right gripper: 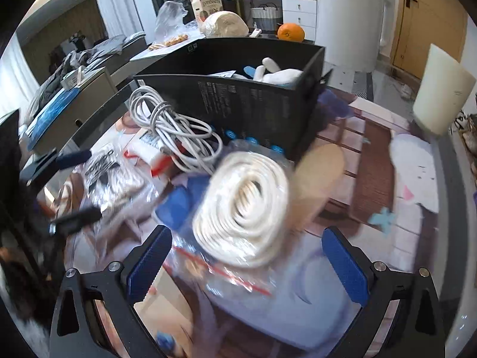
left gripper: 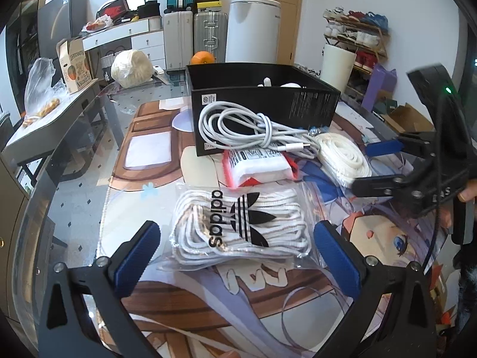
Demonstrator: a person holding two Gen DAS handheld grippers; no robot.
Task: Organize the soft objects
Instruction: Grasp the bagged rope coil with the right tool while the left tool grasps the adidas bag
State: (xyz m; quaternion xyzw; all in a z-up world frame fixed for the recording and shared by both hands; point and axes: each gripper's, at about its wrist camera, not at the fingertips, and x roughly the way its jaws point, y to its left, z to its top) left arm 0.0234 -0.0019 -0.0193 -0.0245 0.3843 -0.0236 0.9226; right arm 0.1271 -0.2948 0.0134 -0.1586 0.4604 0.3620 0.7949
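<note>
A clear bag of white laces with a black adidas logo [left gripper: 238, 223] lies on the printed mat, just ahead of my open left gripper [left gripper: 235, 238], whose blue pads flank it without touching. Behind it lie a red-and-white packet [left gripper: 256, 167] and a coiled white cable [left gripper: 247, 128] against a black box [left gripper: 262, 101]. My right gripper [right gripper: 244, 244] stands open around the near end of a bagged coil of cream lace [right gripper: 247, 208]; the image is blurred. From the left wrist view the right gripper [left gripper: 381, 164] is beside that coil [left gripper: 342, 155]. White plush items [right gripper: 274, 71] sit inside the black box [right gripper: 238, 101].
An orange [right gripper: 290, 31] rests behind the box. A tall white bin [left gripper: 253, 29] and a white cylinder [left gripper: 337, 62] stand past the table's far edge. A side table with a plastic bag [left gripper: 38, 89] is on the left. The glass table edge [left gripper: 59, 179] curves along the left.
</note>
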